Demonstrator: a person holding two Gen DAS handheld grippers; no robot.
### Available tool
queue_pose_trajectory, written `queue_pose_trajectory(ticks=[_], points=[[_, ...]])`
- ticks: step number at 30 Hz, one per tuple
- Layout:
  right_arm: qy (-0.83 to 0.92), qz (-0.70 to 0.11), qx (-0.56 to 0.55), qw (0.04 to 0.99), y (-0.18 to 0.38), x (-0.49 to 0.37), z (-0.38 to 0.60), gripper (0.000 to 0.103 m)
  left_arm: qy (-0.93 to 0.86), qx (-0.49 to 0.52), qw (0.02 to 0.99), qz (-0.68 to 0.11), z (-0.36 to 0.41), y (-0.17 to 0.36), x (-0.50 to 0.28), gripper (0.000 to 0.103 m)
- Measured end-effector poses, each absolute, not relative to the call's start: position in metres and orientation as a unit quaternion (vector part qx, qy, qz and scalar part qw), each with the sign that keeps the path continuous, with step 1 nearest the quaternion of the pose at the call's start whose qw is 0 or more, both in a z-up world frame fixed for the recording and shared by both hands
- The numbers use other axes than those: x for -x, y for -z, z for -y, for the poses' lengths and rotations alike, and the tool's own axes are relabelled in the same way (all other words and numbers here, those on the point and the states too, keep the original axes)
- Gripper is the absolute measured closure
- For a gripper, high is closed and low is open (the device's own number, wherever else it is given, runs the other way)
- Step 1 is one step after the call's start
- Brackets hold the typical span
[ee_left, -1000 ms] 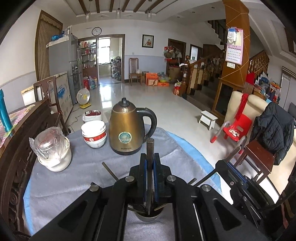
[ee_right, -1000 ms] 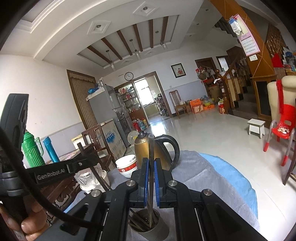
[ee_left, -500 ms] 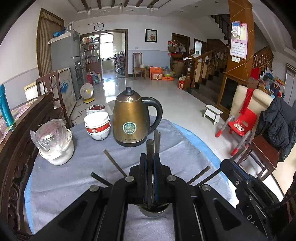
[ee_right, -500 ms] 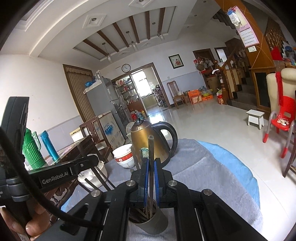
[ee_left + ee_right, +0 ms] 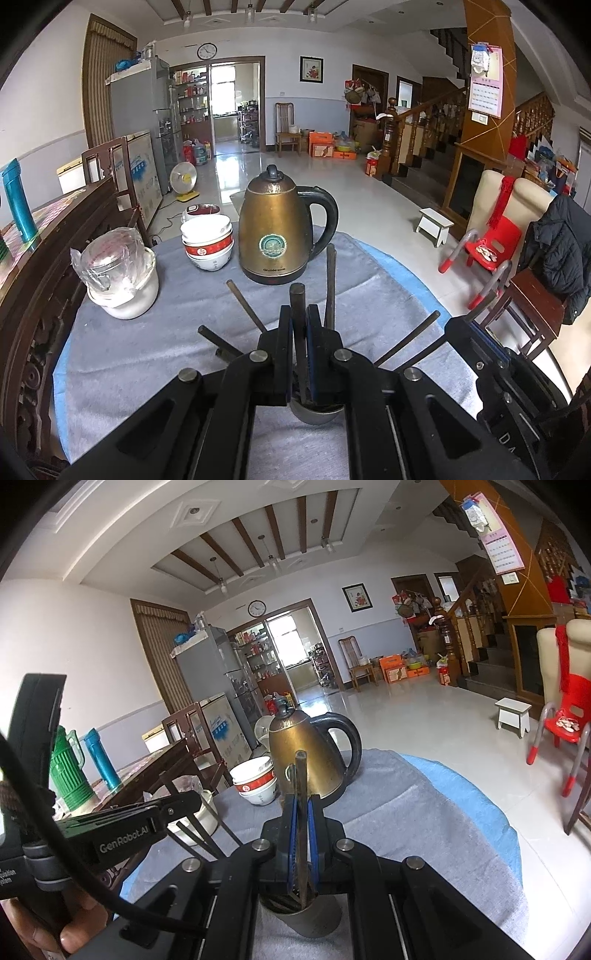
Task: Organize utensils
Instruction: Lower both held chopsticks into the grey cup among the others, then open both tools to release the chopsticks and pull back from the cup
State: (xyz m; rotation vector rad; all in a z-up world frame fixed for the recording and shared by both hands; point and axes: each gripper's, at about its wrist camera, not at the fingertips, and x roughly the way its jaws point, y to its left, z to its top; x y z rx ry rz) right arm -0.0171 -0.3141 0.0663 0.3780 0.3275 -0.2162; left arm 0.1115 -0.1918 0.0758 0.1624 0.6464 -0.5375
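Note:
A metal cup (image 5: 317, 413) with several dark chopsticks fanned out of it stands on the grey cloth just below both grippers. My left gripper (image 5: 298, 314) is shut on one dark chopstick (image 5: 297, 295), held upright with its lower end down in the cup. In the right wrist view the cup (image 5: 310, 915) sits under my right gripper (image 5: 301, 805), which is shut on another upright chopstick (image 5: 301, 768) whose lower end reaches into the cup. The left gripper (image 5: 177, 805) shows there at the left, over the cup, held by a hand.
A brass kettle (image 5: 275, 236) stands behind the cup, stacked white bowls (image 5: 207, 240) to its left. A white pot (image 5: 125, 291) with wrapped glassware sits near the dark wooden sideboard (image 5: 33, 280). The round table's edge (image 5: 417, 277) curves off right, with chairs beyond.
The left gripper has sunk a little with its chopstick toward the cup, and more of the fanned chopsticks show around it. The right view has tipped down slightly, showing more of the cup.

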Motion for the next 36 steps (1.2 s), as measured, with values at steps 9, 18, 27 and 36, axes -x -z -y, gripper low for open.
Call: queue_pose_trajectory(ticks=[9,18,27,36], points=[[0.105,-0.173,-0.188,0.961,-0.060,0.015,0.308,0.095,0.255,-0.074,0.909,-0.322,0.182,-0.070,-0.111,0.095],[0.106,-0.174,-0.188,0.961,-0.060,0.016,0.307,0.094,0.241,-0.083,0.912,-0.321,0.177,-0.067,-0.106,0.092],[0.090,-0.190,-0.213,0.954,-0.060,0.019,0.311,0.093,0.207,-0.098,0.923,-0.308,0.163,-0.066,-0.097,0.056],[0.063,-0.185,-0.259,0.946,-0.054,0.029,0.319,0.084,0.177,-0.123,0.933,-0.289,0.148,-0.061,-0.084,0.034]])
